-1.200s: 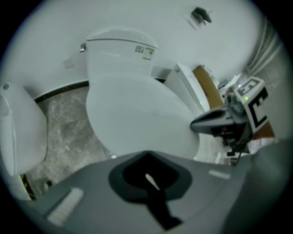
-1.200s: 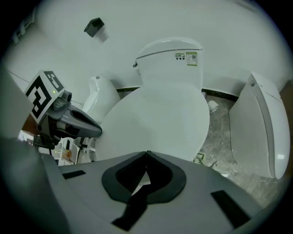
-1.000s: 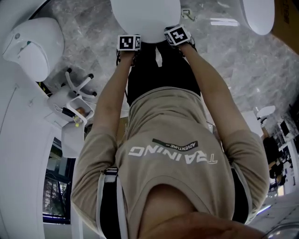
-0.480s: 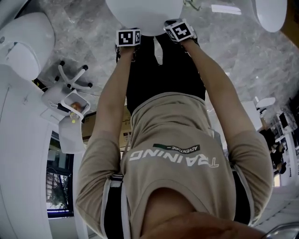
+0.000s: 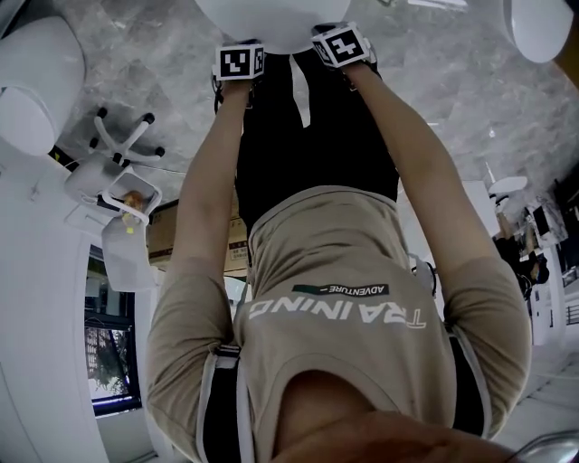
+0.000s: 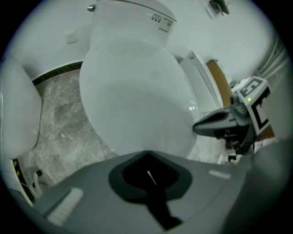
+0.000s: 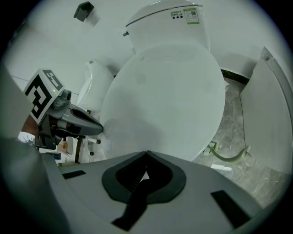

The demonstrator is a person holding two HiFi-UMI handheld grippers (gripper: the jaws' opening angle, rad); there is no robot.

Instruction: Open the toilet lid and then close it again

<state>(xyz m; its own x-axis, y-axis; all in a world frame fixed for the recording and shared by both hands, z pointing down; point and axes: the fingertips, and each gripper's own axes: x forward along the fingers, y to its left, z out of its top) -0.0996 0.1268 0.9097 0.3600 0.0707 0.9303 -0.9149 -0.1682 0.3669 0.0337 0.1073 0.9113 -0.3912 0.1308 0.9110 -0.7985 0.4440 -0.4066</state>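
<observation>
The white toilet lid (image 6: pixel 137 96) lies down over the bowl, below the tank (image 7: pixel 167 20). In the head view only its front rim (image 5: pixel 271 18) shows at the top edge. Both arms reach to that rim, with the left marker cube (image 5: pixel 240 61) and the right marker cube (image 5: pixel 342 45) side by side. My left gripper (image 6: pixel 147 155) is shut, just short of the lid's near edge. My right gripper (image 7: pixel 146 155) also looks shut, its tip (image 6: pixel 198 127) close beside the lid's right rim. Whether either tip touches the lid is hidden.
Grey marble floor (image 5: pixel 470 99) surrounds the toilet. Another white toilet (image 5: pixel 36 81) stands at the left and one more fixture (image 5: pixel 538 23) at the far right. A white wheeled base (image 5: pixel 122 145) lies at the left. A green brush (image 7: pixel 229 155) lies on the floor by a white panel (image 7: pixel 270 119).
Both marker cubes and the lid's rim have shifted toward the top of the head view. The person has bent lower, and the two grippers have stayed side by side at the rim.
</observation>
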